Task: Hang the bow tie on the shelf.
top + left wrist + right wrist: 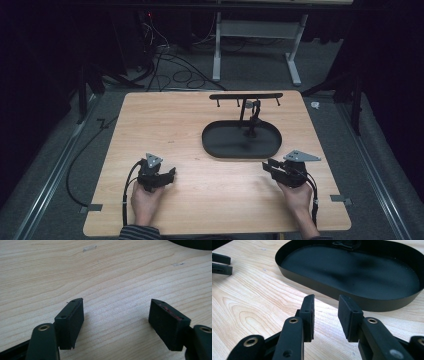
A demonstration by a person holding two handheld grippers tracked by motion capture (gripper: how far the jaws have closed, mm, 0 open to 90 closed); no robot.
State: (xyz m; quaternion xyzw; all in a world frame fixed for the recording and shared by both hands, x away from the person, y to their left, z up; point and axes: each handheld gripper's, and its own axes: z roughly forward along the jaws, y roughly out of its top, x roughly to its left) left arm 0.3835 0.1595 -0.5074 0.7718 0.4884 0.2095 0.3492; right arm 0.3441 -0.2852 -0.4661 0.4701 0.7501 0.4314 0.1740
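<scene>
Black and oval, the tray (242,142) sits on the far right part of the wooden table (165,120), with a hanger stand (246,97) rising from its far end. Your right gripper (270,166) rests near it, just beside its near right rim, fingers half apart and holding nothing. Your left gripper (169,175) rests at near left, fingers wide, empty.

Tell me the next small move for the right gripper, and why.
Probably ease the right gripper forward toward the black oval tray. Its jaws stand apart with nothing between them, the tray's rim lies just ahead, and the left gripper rests farther from it.
</scene>
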